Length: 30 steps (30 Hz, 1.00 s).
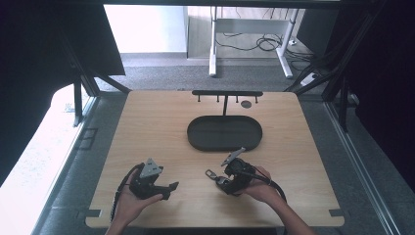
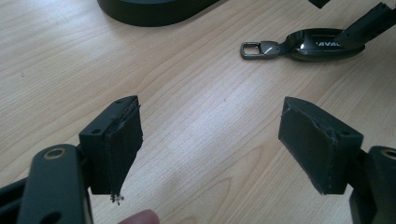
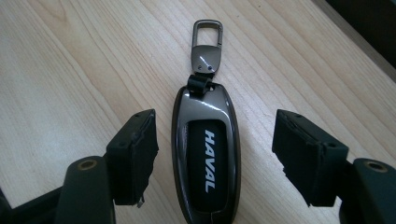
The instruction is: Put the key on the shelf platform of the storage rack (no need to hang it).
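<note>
A dark metal car key fob (image 3: 208,161) marked HAVAL lies flat on the wooden table, its clasp (image 3: 207,42) pointing away. My right gripper (image 3: 215,156) is open, one jaw on each side of the fob without touching it. In the high view the right gripper (image 1: 221,180) sits low over the fob (image 1: 215,177) near the front middle. The left gripper (image 1: 173,188) rests at the front left, open, with bare table between its jaws (image 2: 210,140). From the left gripper view the fob (image 2: 322,44) lies farther off at the upper right.
A black oval tray (image 1: 225,133) sits at the table's middle, with a black T-shaped hook rack (image 1: 226,94) behind it and a small dark disc (image 1: 246,104) near the far edge. Bare wood surrounds both grippers.
</note>
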Tool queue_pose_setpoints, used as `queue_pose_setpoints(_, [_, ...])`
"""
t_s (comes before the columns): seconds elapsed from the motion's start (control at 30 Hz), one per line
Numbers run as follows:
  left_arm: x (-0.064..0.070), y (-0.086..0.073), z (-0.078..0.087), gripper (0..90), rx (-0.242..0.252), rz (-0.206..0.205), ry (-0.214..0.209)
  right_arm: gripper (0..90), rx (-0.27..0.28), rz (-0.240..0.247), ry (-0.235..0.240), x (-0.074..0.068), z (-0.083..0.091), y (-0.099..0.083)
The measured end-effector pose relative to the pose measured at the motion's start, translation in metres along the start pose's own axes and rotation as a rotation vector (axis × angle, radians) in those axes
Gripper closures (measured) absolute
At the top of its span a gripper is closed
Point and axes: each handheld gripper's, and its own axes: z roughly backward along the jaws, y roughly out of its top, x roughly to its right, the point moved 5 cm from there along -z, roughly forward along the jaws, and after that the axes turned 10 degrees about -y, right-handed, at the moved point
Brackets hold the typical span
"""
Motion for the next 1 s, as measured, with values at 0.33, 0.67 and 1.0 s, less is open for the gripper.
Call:
queue_pose_setpoints(0.33, [0.000, 0.000, 0.000, 22.1, 0.000, 0.001, 0.001, 30.2, -0.016, 0.012, -0.015, -0.002, -0.007, 0.001])
queue_pose_setpoints(0.67, [-0.001, -0.001, 0.000, 22.0, -0.006, 0.000, 0.000, 30.6, -0.041, 0.020, -0.008, -0.004, -0.015, -0.001])
queue_pose_setpoints(1.0, [-0.001, -0.002, -0.002, 22.0, -0.012, -0.001, -0.001, 33.3, -0.070, 0.030, 0.001, -0.006, -0.022, -0.003])
